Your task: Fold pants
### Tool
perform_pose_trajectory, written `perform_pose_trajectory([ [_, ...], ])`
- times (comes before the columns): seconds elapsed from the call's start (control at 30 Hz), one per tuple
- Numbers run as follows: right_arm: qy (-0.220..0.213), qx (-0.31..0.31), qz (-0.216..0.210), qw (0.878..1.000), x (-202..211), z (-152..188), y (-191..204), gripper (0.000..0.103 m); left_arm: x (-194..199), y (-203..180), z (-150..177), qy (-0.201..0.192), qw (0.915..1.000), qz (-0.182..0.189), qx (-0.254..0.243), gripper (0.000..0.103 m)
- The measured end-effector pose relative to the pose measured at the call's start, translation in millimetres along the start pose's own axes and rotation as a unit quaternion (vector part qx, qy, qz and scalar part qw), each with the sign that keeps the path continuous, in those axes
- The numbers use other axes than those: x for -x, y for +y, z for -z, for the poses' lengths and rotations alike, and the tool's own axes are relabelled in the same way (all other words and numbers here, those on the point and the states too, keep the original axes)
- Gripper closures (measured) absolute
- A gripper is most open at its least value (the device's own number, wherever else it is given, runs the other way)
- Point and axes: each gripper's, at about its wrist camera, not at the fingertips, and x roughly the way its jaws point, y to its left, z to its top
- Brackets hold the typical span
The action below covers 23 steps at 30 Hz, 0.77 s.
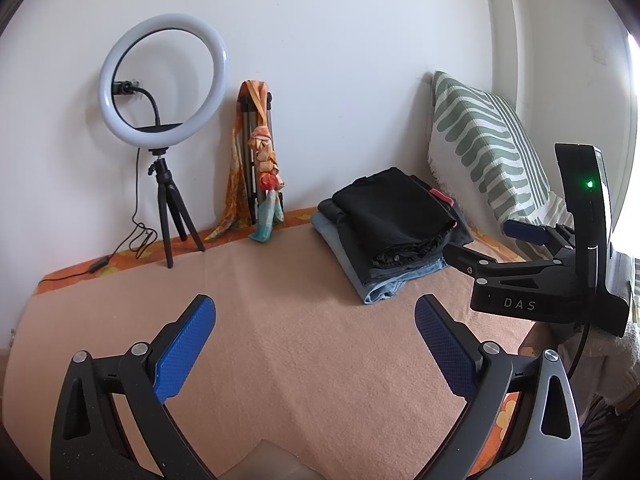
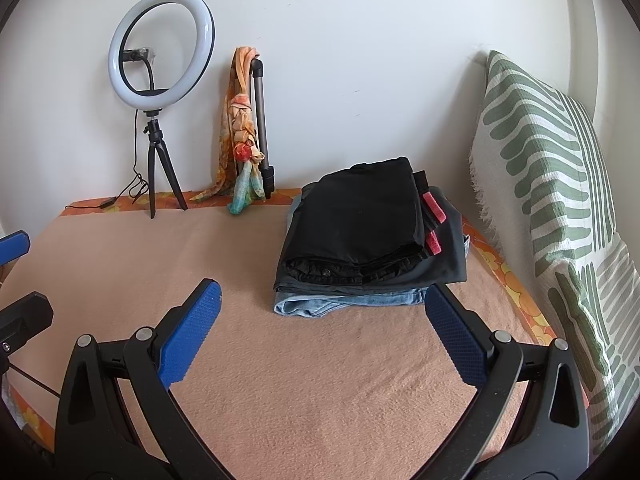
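one stack of folded pants [image 2: 360,240] near bed's [image 2: 280,360] far right corner; left gripper [image 1: 316,344] and right gripper [image 2: 320,336] both spread wide, empty.

Folded black pants [image 2: 360,216] top a neat stack over what looks like jeans [image 2: 344,302].

The left gripper [image 1: 315,344], a black two-finger tool with blue textured pads [image 1: 182,354], has its jaws spread wide, nothing between them. The right gripper [image 2: 322,334], of the same black frame and blue pads [image 2: 192,330], is likewise spread wide and holds nothing. In the left wrist view the right gripper [image 1: 496,242] appears at the right edge, raised, with a green light lit on its body.
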Motion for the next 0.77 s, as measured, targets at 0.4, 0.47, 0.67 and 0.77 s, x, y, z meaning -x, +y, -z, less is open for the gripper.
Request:
perform_pose_trajectory([
  [0.4, 0.001, 0.001, -0.002, 1.0, 0.5, 0.1, 1.7, 0.0, 1.0, 0.8, 0.8, -0.001, 1.0, -0.006, 0.003, 0.003],
  [0.47, 0.001, 0.001, -0.002, 1.0, 0.3, -0.1, 2.1, 0.0, 0.6, 1.9, 1.0, -0.001, 1.0, -0.005, 0.003, 0.003],
  [0.67, 0.001, 0.001, -0.002, 1.0, 0.5, -0.3, 2.2, 0.0, 1.8, 1.7, 0.6, -0.002, 1.0, -0.005, 0.002, 0.003],
  [0.77, 0.001, 0.001, -0.002, 1.0, 1.0, 0.0, 2.4, 0.0, 2.3, 2.8, 0.3, -0.001, 1.0, -0.004, 0.004, 0.003],
])
